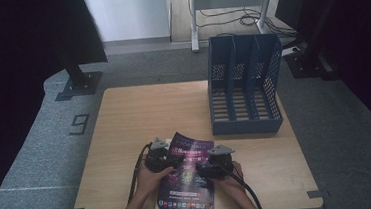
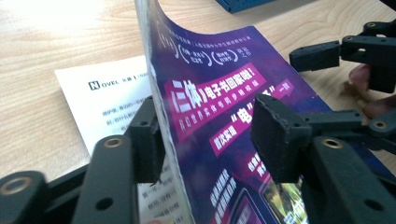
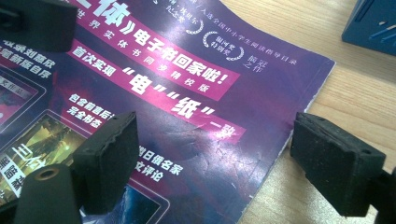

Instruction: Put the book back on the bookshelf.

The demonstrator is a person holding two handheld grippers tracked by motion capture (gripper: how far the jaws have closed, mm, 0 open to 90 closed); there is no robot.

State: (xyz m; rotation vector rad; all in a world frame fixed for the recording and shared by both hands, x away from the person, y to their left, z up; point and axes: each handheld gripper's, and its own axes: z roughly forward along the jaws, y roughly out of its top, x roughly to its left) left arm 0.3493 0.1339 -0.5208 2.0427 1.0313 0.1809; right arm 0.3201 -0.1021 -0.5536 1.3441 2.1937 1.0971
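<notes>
Both hands low over magazine (image 1: 186,177): left gripper (image 2: 205,135) fingers straddling lifted cover, right gripper (image 3: 224,163) fingers apart.

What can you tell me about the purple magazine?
The purple magazine lies at the table's near edge, glossy cover creased, with white and pink print. Its left edge is lifted and curled up between the left hand-held gripper's jaws, above a white printed sheet. The right hand-held gripper straddles its right edge, open.

A light wooden desk (image 1: 139,113) stands on grey carpet (image 1: 41,146). On it lie a purple magazine (image 1: 189,177) at the near edge, a white printed sheet (image 2: 109,100) partly under the magazine's lifted edge, and a blue slotted file rack (image 1: 244,85) towards the far right corner.
</notes>
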